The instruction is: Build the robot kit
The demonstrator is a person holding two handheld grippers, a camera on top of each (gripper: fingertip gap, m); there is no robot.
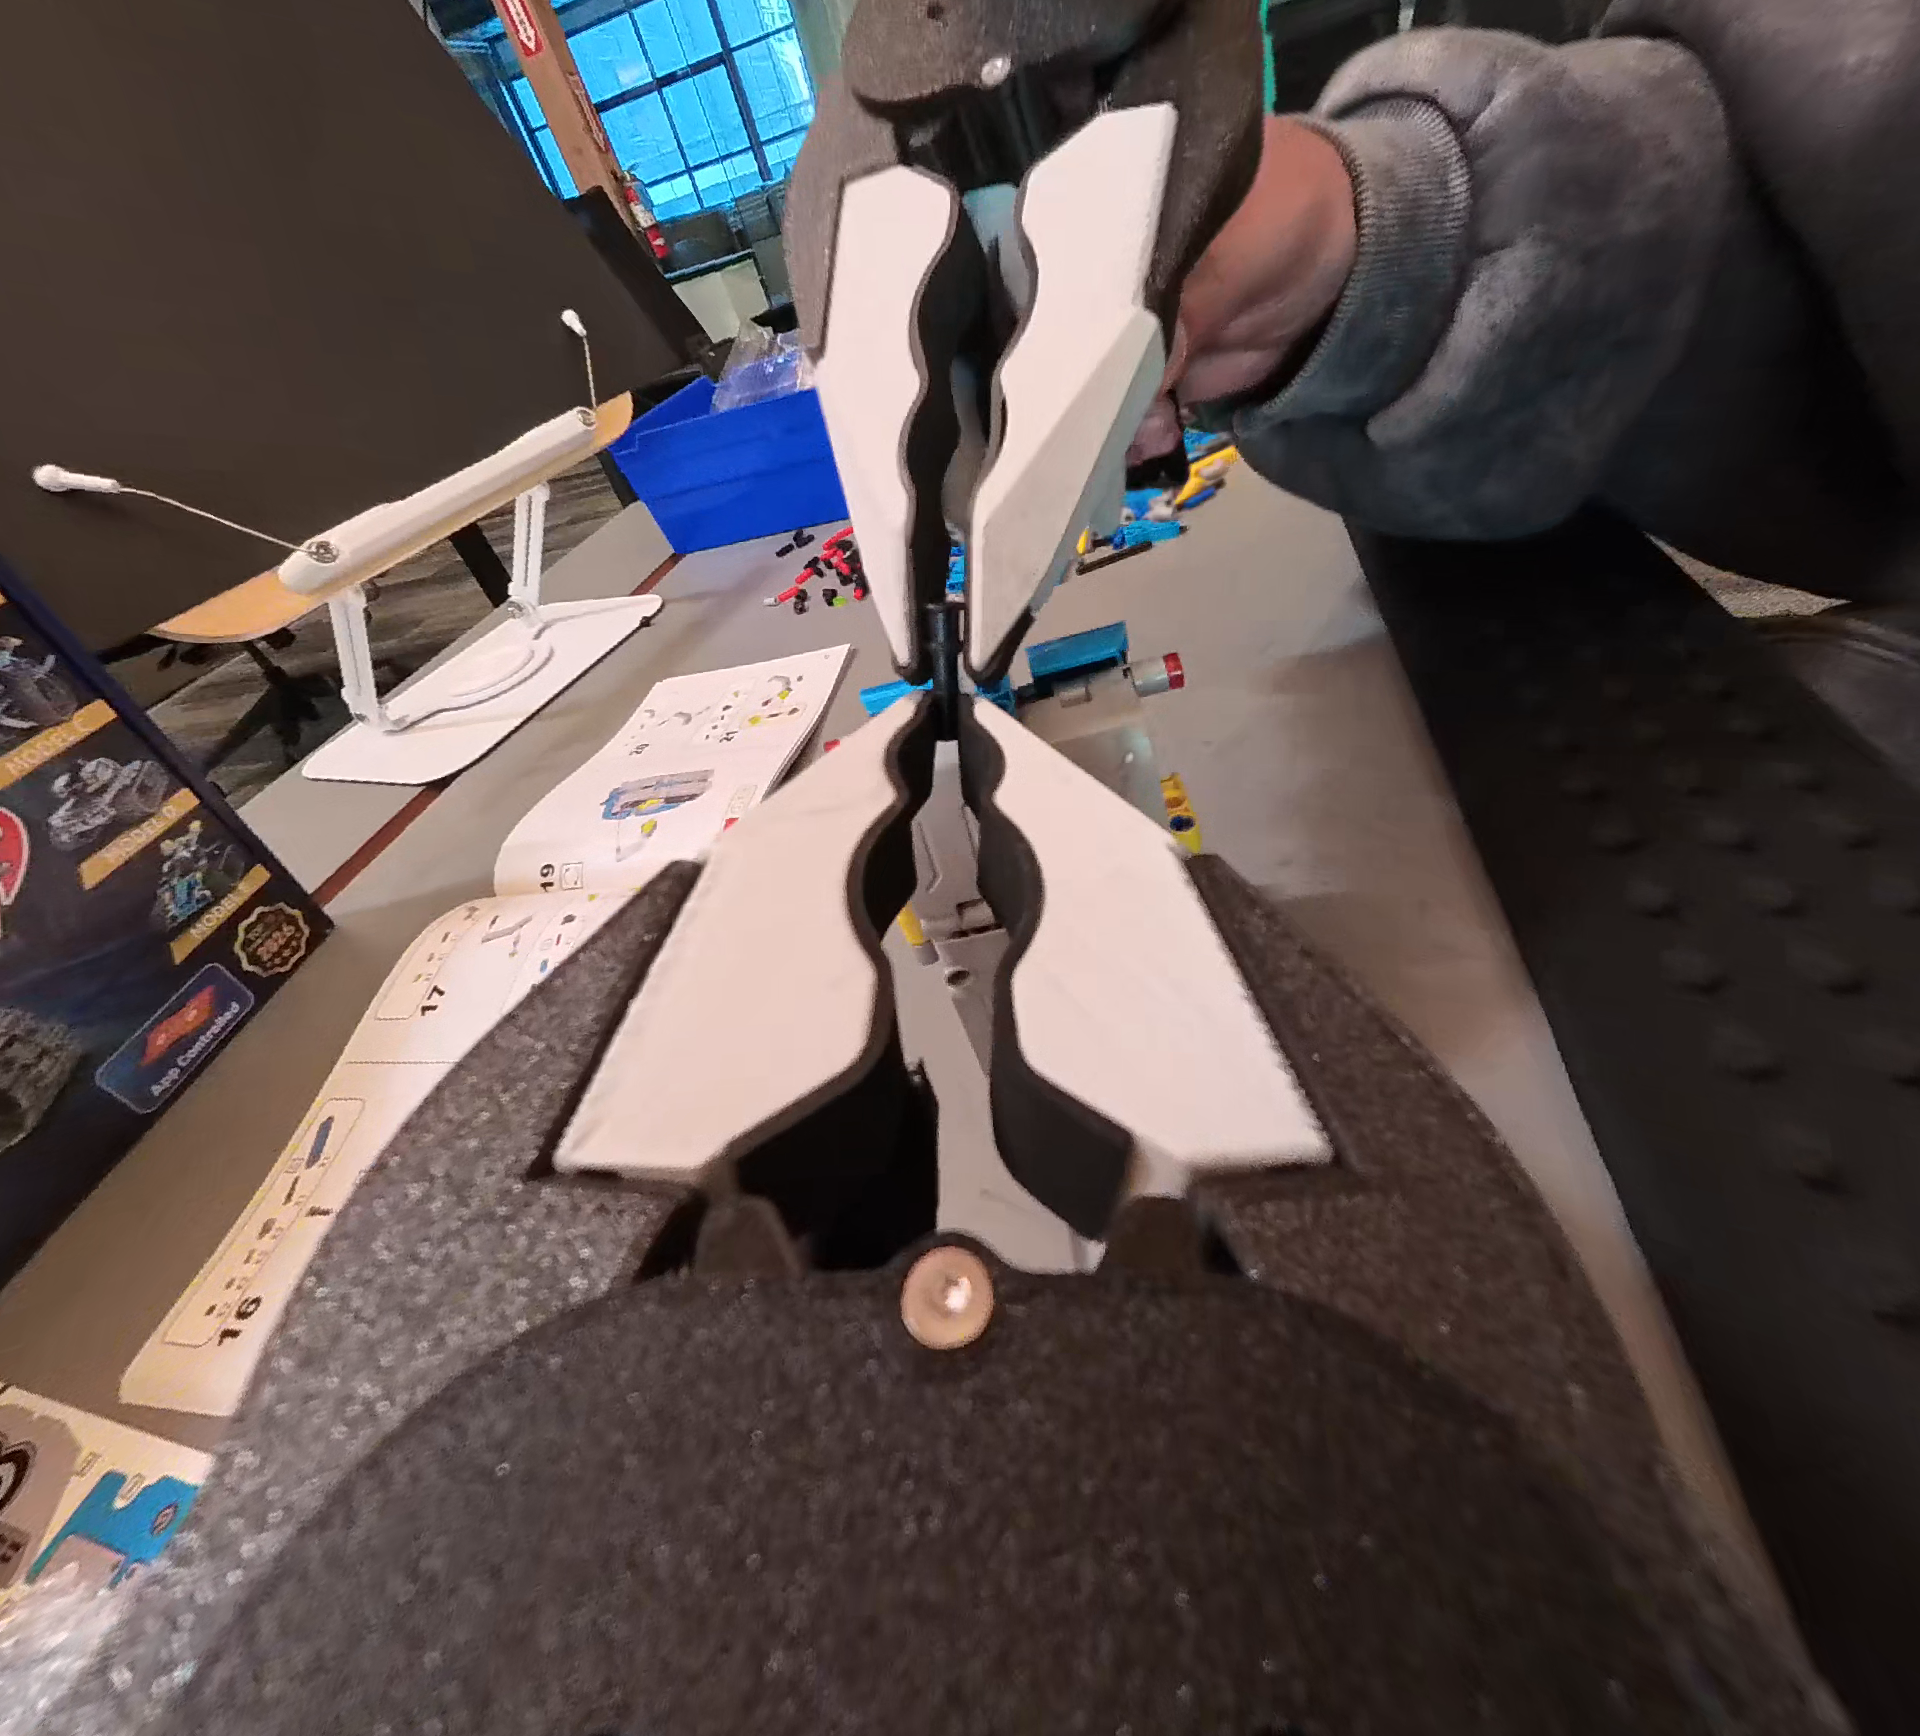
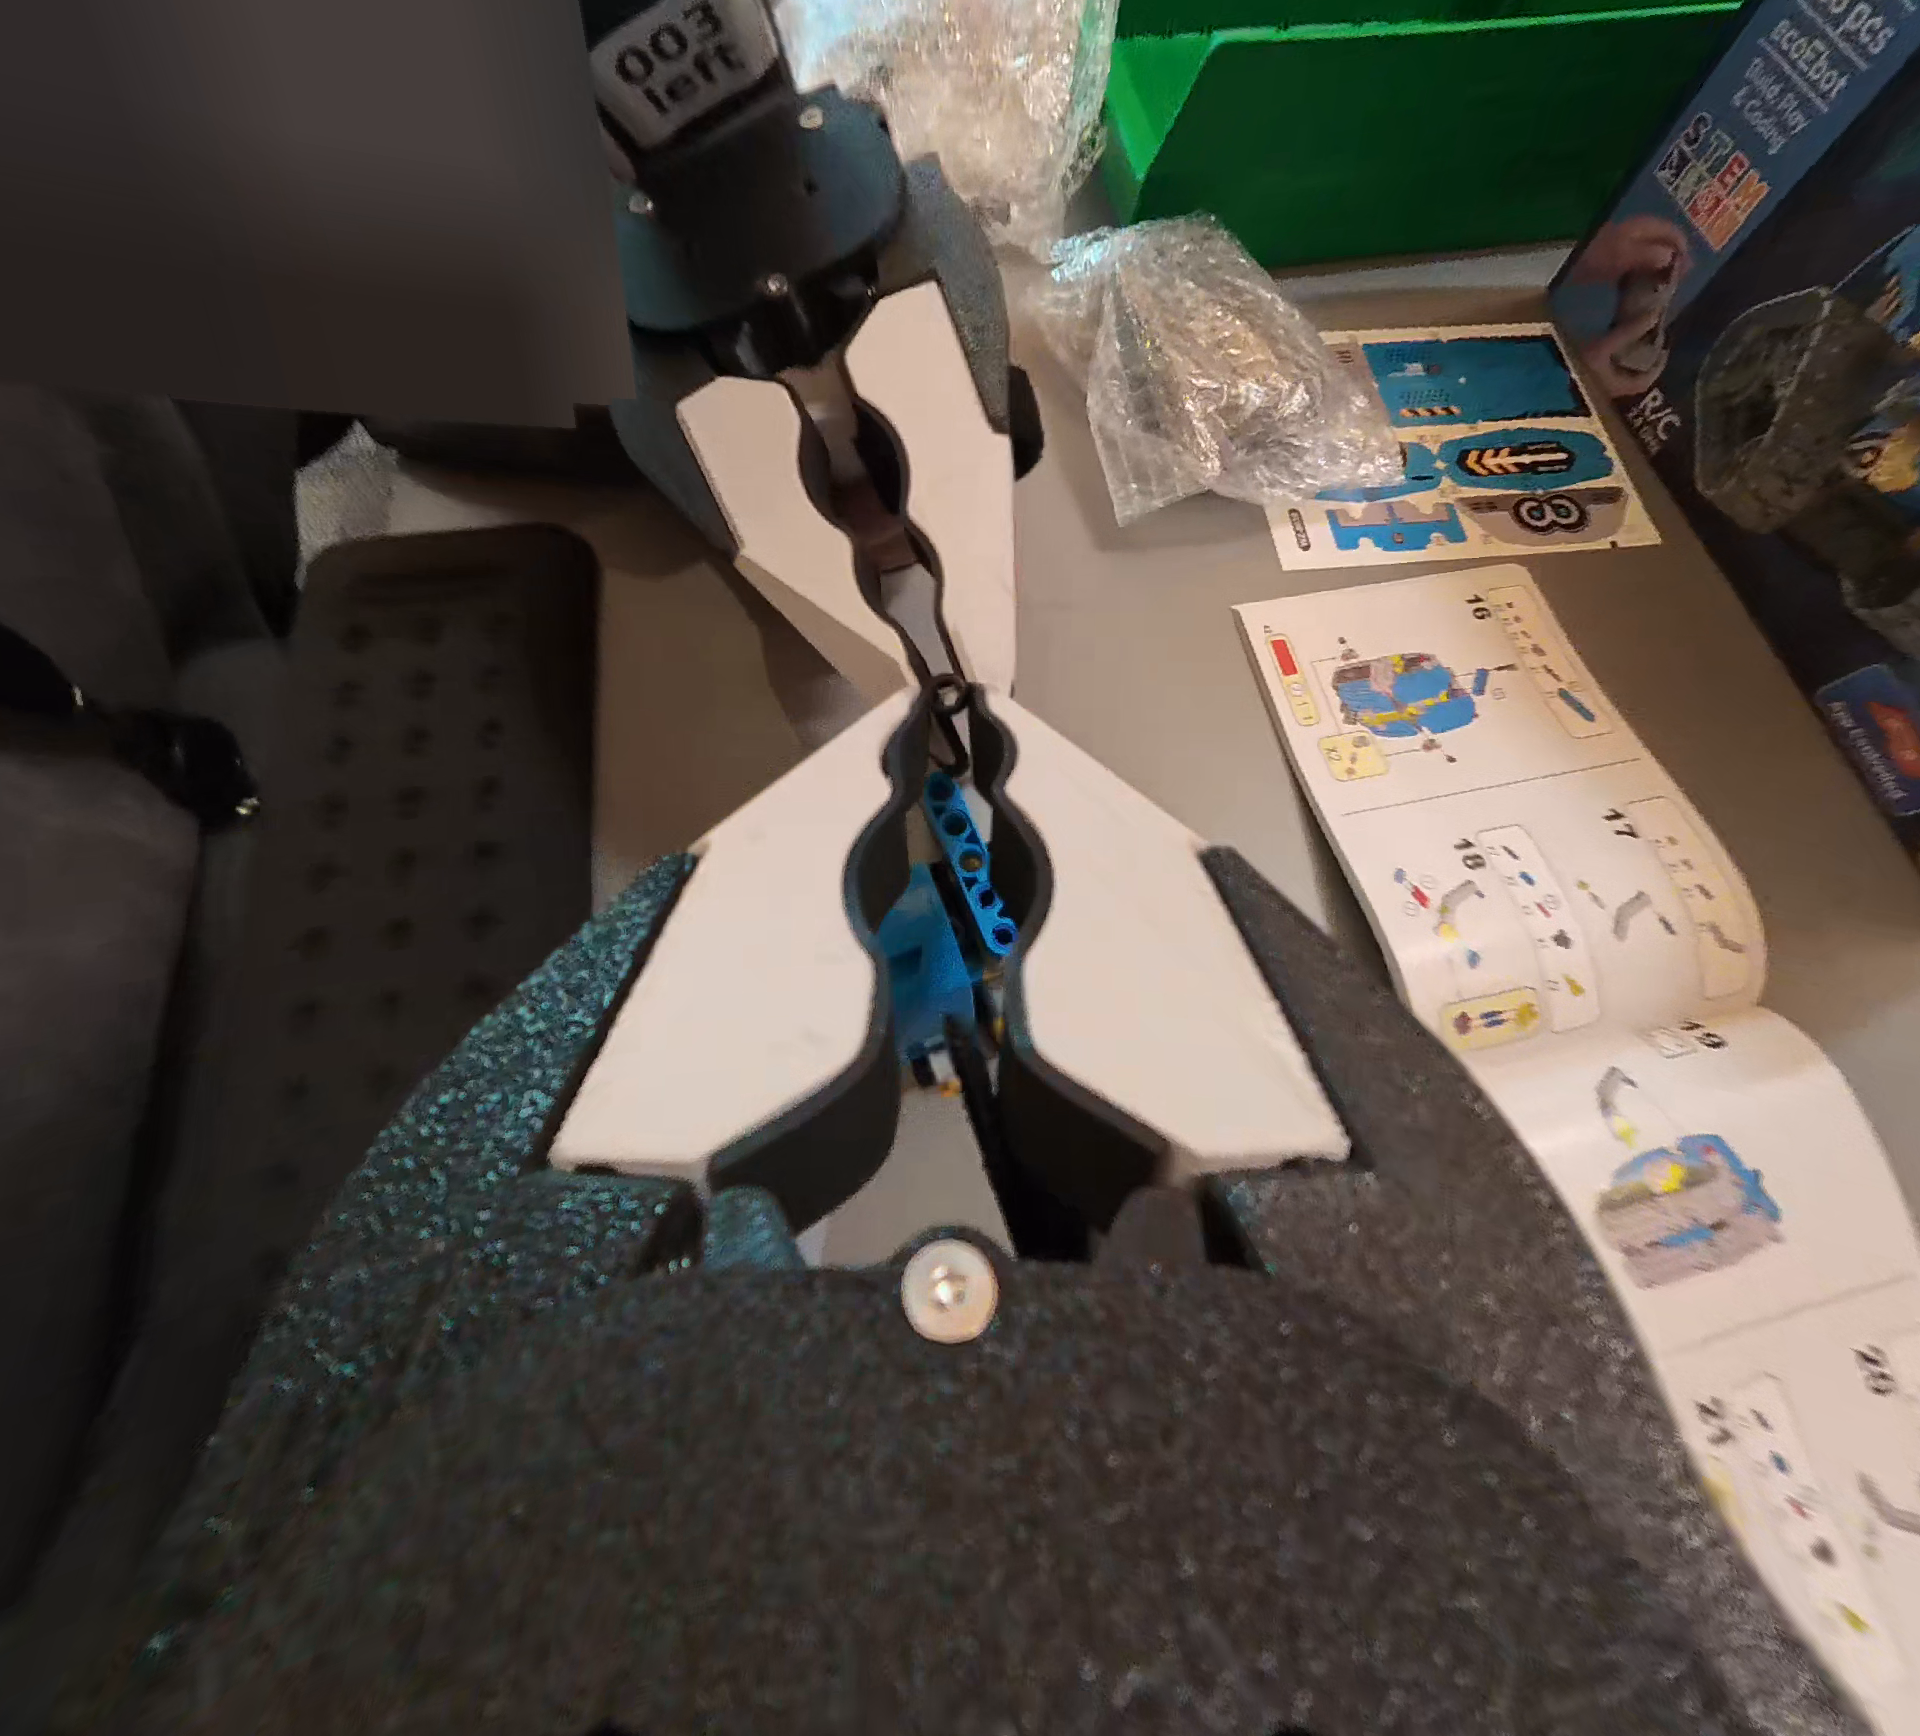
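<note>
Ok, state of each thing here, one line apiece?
Left hand-held gripper: shut on small black pin.
Right hand-held gripper: shut on the same pin.
Instruction booklet: open, flat on table.
Green bin: open-topped.
Plastic bag: crumpled.

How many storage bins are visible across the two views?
2. A blue bin sits at the table's far end in the left wrist view, and a green bin stands behind the bubble wrap in the right wrist view. Others may lie out of frame.
</note>
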